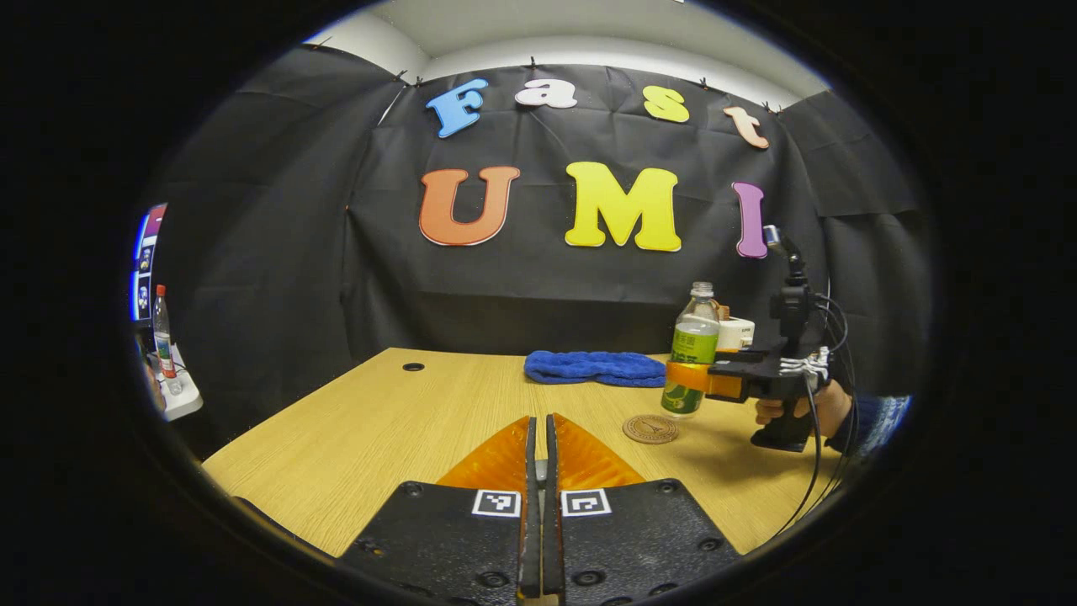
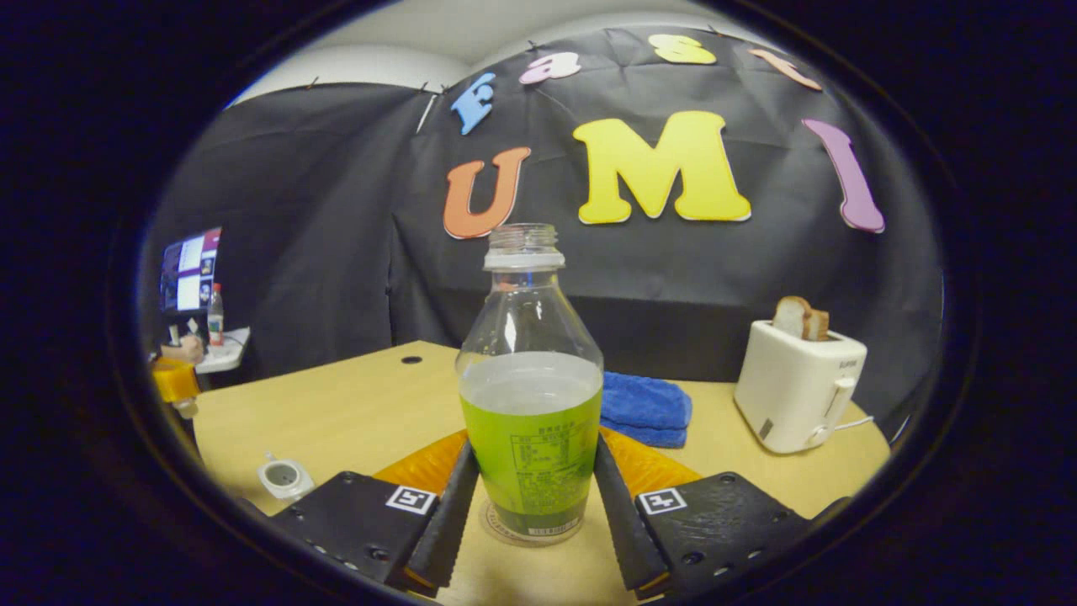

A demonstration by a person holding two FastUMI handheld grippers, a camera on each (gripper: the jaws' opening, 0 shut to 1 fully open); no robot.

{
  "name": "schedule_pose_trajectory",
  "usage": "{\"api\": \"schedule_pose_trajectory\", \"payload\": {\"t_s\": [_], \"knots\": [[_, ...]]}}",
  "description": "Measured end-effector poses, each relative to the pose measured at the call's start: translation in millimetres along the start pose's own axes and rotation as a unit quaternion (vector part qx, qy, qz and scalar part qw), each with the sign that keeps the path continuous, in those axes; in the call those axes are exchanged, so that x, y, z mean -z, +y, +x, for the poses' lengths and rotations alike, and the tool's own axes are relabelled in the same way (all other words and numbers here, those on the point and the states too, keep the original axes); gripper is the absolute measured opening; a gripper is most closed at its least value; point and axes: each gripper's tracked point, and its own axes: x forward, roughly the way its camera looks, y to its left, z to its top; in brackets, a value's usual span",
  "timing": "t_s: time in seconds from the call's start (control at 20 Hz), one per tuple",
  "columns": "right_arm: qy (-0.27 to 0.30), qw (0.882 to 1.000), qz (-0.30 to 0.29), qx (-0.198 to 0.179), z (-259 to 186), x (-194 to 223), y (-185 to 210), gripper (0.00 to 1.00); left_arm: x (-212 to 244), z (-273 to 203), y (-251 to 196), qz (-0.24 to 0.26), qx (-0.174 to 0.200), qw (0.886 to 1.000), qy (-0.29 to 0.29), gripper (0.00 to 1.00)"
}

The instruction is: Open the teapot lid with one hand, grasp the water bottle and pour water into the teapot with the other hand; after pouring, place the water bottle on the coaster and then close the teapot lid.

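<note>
The water bottle stands upright between the right gripper's fingers, which flank it closely, near the coaster on the worktop; the left gripper has its fingers together.

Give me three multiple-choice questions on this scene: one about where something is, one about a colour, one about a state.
1. In the right gripper view, the toaster stands:
A) right of the water bottle
B) left of it
C) on the towel

2. The towel is:
A) red
B) blue
C) white

3. The left gripper is:
A) wide open
B) shut on a lid
C) shut and empty

Answers:
1 A, it shows past the bottle's right side.
2 B, the cloth is plain blue.
3 C, its fingers meet with nothing between them.
</note>
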Motion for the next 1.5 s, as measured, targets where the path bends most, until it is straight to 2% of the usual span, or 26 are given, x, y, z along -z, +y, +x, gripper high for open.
{"api": "schedule_pose_trajectory", "payload": {"t_s": [0.3, 0.45, 0.65, 0.75, 0.8, 0.85, 0.9, 1.1, 1.3, 1.5], "knots": [[0.025, 1.0, -0.005, 0.018, 21.7, 25.5, -6.0, 0.72, 6.9, -2.7, 2.1, 0.002, 0.003, 1.0, 0.007, 0.04], [0.032, 0.999, 0.008, 0.008, 26.1, 31.8, -0.5, 0.72, 11.3, -1.4, 6.9, -0.005, 0.001, 1.0, 0.011, 0.04], [0.036, 0.999, -0.005, 0.008, 30.6, 39.0, 3.1, 0.74, 18.1, 2.2, 6.1, -0.008, 0.002, 1.0, 0.018, 0.04], [0.046, 0.999, -0.004, 0.006, 29.4, 44.3, 4.0, 0.77, 20.2, 3.1, 3.6, -0.009, 0.004, 1.0, 0.02, 0.04], [0.049, 0.999, -0.003, 0.002, 27.7, 45.3, 7.1, 0.89, 20.3, 3.3, 3.2, -0.008, 0.005, 1.0, 0.021, 0.04], [0.049, 0.999, -0.004, 0.006, 25.5, 43.7, 5.4, 0.96, 20.1, 4.5, 3.1, -0.006, 0.005, 1.0, 0.02, 0.04], [0.046, 0.999, -0.005, 0.008, 22.0, 42.7, 4.4, 0.98, 20.6, 6.0, 2.7, -0.006, 0.005, 1.0, 0.02, 0.04], [0.031, 0.999, -0.005, 0.012, 2.7, 33.3, 4.2, 0.98, 18.2, 13.0, -7.8, -0.01, 0.021, 1.0, 0.012, 0.04], [0.03, 0.999, -0.036, 0.01, -24.6, 28.6, 4.5, 0.96, 21.7, 25.1, -26.3, -0.014, 0.052, 0.998, 0.007, 0.04], [0.012, 0.998, -0.057, 0.015, -64.2, 24.9, 3.2, 0.96, 27.1, 43.0, -32.8, -0.018, 0.059, 0.998, 0.011, 0.04]]}}
